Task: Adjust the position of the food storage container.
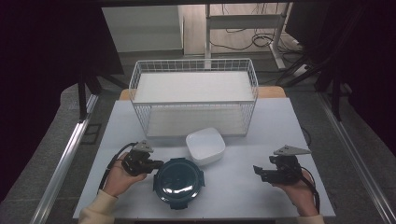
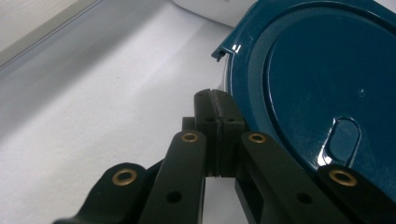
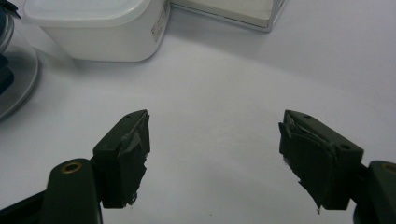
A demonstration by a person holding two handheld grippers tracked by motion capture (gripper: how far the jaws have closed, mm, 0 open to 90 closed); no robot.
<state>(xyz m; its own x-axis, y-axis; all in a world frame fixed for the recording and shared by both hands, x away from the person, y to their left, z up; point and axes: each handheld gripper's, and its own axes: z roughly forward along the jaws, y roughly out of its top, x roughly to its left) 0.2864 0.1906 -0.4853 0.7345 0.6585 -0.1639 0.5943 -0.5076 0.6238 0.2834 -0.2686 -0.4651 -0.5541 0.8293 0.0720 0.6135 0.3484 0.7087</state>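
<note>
The left gripper, jaws pressed together on nothing, noses against the left rim of the round dark-teal plastic lidded container at the table's near edge. Its own view crops that lid but reveals a clip tab. The right gripper rests apart, jaws spread, empty. Beyond stand a white square plastic tub and white wire basket.

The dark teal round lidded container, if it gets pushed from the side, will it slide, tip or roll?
The teal container looks low and wide, so it probably slides flat on the smooth table rather than tipping. Its glossy lid likely feels stiff and slippery against the shut left tongs.
</note>
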